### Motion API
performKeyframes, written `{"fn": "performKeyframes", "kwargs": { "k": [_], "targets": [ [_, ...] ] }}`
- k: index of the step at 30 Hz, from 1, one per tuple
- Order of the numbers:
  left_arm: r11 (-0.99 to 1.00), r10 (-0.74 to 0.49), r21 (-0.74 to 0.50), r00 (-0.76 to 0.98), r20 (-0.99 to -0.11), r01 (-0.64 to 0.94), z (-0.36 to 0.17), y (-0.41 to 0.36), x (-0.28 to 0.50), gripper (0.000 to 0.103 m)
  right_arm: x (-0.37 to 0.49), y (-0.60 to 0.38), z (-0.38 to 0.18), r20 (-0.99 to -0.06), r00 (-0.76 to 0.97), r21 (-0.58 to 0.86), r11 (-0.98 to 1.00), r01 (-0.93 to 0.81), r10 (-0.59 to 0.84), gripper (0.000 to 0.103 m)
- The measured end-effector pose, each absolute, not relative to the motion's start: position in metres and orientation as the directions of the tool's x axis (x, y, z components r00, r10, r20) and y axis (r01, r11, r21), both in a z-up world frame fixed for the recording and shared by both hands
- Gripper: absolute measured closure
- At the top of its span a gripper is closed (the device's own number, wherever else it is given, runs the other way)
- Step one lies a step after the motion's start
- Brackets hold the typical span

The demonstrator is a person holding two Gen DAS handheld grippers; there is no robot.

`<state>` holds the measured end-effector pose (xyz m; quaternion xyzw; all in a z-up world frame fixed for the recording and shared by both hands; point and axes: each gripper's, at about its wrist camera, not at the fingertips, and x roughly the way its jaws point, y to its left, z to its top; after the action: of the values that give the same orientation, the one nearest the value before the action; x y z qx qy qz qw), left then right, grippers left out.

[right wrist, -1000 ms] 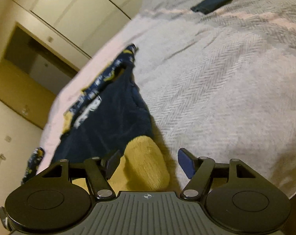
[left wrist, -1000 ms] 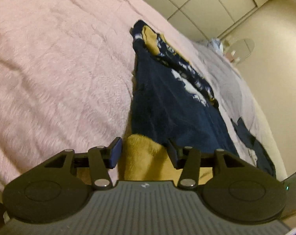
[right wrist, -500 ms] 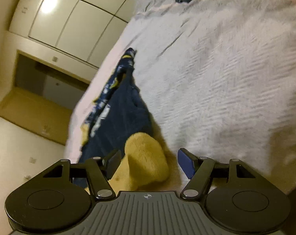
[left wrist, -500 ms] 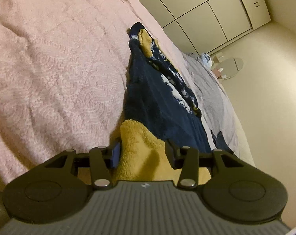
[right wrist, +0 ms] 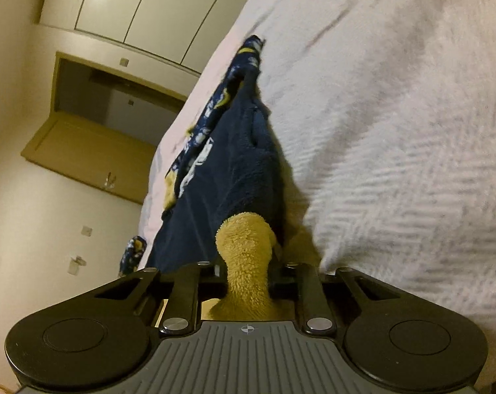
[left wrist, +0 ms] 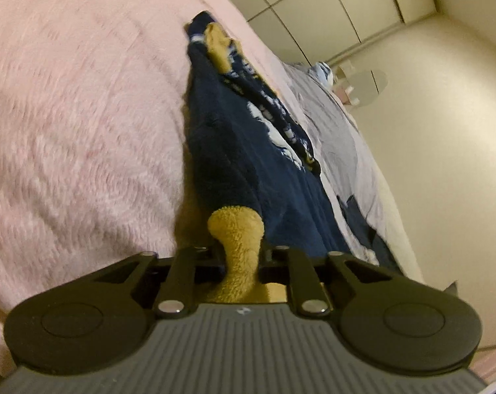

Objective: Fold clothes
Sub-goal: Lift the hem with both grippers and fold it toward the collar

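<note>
Presently, the left hand-held gripper (left wrist: 239,256) is clenched on a mustard-yellow fleece cuff (left wrist: 236,229) of a navy garment (left wrist: 244,151); the fabric bunches into a narrow neck between the jaws and bulges out beyond them. The right hand-held gripper (right wrist: 246,271) is likewise clenched on a second yellow fleece cuff (right wrist: 244,239) of the same navy garment (right wrist: 228,170), pinched the same way.

The garment lies stretched lengthwise on the bed, running away from both grippers. Its far end shows a patterned band of white and yellow marks on navy (left wrist: 274,121), with a yellow lining (left wrist: 220,47) exposed at the far tip. The marks are too blurred to read as writing or a brand. A pink fleece blanket (left wrist: 77,115) lies to one side of the garment, touching its edge; a grey herringbone blanket (right wrist: 395,131) lies on the other side.

Cupboard doors (right wrist: 169,10) and a wooden door frame (right wrist: 83,144) stand beyond the bed. A small crosshair mark (right wrist: 247,329) is the only marking on the gripper body; no legible text is visible.
</note>
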<state>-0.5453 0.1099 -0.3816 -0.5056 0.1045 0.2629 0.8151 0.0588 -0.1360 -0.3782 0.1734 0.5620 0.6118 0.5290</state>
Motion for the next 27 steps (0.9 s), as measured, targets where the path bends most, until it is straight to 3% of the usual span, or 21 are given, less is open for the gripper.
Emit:
{"fn": "performKeyframes", "kwargs": {
  "k": [5,12,22,27],
  "targets": [
    [0.41,0.375,-0.746,0.842,-0.387,-0.525,-0.356,0.098,-0.554,0.096,0.059,-0.149,-0.347,-0.313,-0.363,0.891,0.138,-0.433,0.878,0.088],
    [0.421,0.416,-0.754,0.846,-0.334,-0.505,-0.334,0.06,-0.58,0.096,0.037,-0.176,-0.314,-0.304,-0.356,0.876,0.112,-0.47,0.884,0.089],
    [0.405,0.418,-0.766,0.846,-0.332,-0.5,-0.323,-0.049,-0.649,0.096,-0.012,-0.28,-0.305,-0.286,-0.367,0.893,0.108,-0.436,0.885,0.089],
    [0.388,0.415,-0.78,0.849,-0.328,-0.491,-0.314,-0.063,-0.661,0.096,-0.022,-0.302,-0.303,-0.297,-0.39,0.904,0.126,-0.407,0.872,0.089]
  ]
}}
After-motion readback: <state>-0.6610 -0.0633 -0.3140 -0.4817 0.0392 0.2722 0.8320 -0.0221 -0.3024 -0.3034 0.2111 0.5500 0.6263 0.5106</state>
